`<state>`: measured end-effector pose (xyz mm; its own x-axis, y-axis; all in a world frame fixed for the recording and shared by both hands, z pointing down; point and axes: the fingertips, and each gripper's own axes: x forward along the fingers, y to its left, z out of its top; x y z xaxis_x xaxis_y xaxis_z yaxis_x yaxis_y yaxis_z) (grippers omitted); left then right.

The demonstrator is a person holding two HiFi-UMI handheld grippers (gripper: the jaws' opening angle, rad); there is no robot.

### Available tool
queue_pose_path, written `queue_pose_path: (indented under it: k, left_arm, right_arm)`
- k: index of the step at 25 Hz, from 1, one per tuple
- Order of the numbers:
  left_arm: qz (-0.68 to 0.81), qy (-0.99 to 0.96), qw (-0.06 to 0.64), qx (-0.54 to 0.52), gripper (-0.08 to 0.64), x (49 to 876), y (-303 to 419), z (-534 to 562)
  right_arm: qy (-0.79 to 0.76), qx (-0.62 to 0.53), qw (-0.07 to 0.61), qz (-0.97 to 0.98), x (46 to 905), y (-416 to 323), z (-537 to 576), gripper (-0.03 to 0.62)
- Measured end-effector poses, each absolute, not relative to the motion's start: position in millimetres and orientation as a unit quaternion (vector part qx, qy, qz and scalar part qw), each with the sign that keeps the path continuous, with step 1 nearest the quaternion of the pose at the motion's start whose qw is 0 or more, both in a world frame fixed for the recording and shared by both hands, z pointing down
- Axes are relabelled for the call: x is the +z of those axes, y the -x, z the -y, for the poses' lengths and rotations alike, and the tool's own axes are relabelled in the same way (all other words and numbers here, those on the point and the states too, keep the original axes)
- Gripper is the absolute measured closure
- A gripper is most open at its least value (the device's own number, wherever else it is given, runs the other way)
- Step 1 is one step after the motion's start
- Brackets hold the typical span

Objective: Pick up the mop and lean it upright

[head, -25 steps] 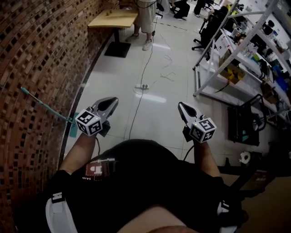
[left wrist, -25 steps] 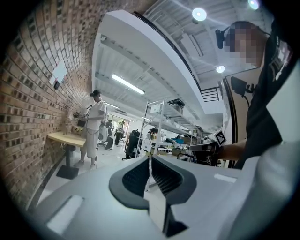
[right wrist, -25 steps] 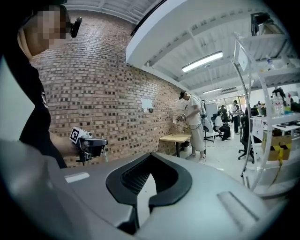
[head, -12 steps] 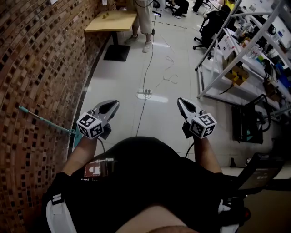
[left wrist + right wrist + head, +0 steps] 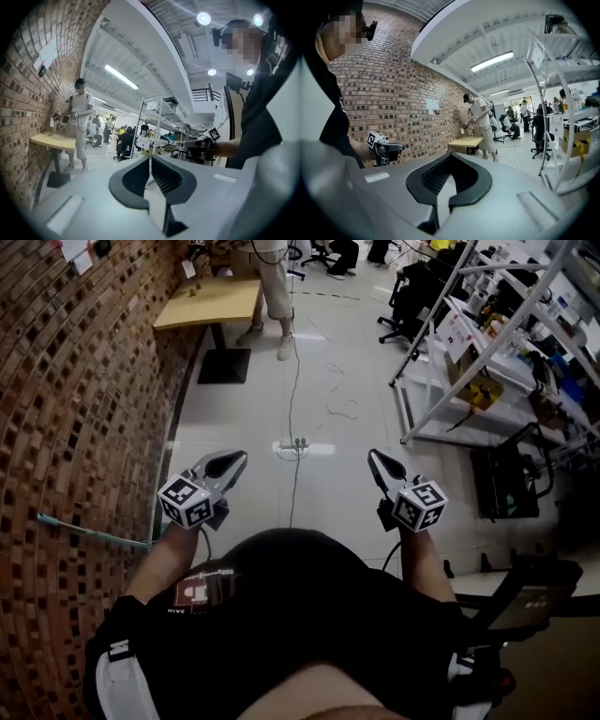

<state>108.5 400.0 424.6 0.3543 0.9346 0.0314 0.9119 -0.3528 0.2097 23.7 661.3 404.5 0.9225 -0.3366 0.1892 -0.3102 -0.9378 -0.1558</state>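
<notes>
Broadly, largest first.

- Brick wall [image 5: 84,409]: fills my left side and curves down to the floor [image 5: 328,493].
- Pale tiled floor: open ahead of me, glossy.
- Metal shelving rack [image 5: 487,362]: to my right, loaded with boxes, well apart from the work.
- Wooden table [image 5: 202,301]: far ahead against the wall, with a person [image 5: 270,277] standing just beside it.
- Power strip [image 5: 293,443]: on the floor ahead between my two tools, its cable running away from me.
- Mop [image 5: 94,532]: only its slim teal handle shows, slanting across the brickwork low on my left, just beyond my left forearm. Its lower end runs toward the foot of the wall. My arm hides the head. It looks propped on the wall, though I cannot tell how steeply.
- Left gripper [image 5: 234,457]: jaws together, nothing between them, held out over the floor, apart from the mop.
- Right gripper [image 5: 375,458]: jaws together likewise, empty, farther from the mop.

Handling, as I judge it: a long, stiff, light pole with the weight at the head end. The smooth shaft may swivel or slide in narrow pads. I would clamp it square across the shaft, somewhat above the middle. The second tool would go lower down to steady it, and the head would stay on the floor as a pivot.
</notes>
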Motion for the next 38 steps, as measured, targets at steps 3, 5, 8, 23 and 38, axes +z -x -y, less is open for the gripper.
queue_pose_path:
  k: [3, 5, 8, 23, 38]
  left_arm:
    - [-0.550, -0.827, 0.086, 0.079, 0.548, 430.8, -117.4, -391.2]
    - [-0.536, -0.836, 0.087, 0.081, 0.548, 434.8, -119.9, -386.0]
    - [-0.501, -0.857, 0.088, 0.081, 0.548, 437.8, -122.9, -378.2]
    - [-0.124, -0.983, 0.123, 0.051, 0.548, 437.8, -35.6, -288.8]
    - [0.163, -0.979, 0.122, 0.014, 0.548, 444.1, 219.7, -65.4]
  right_arm:
    - [0.975, -0.117, 0.054, -0.182, 409.2, -38.9, -652.8, 0.578]
    - [0.971, -0.121, 0.047, -0.201, 411.0, -53.5, -649.5, 0.578]
    - [0.962, -0.121, 0.042, -0.241, 409.1, -82.6, -644.2, 0.578]
    - [0.792, -0.144, -0.008, -0.593, 416.5, -204.8, -508.4, 0.578]
    - [0.592, -0.122, -0.033, -0.796, 413.9, -39.9, -156.2, 0.578]
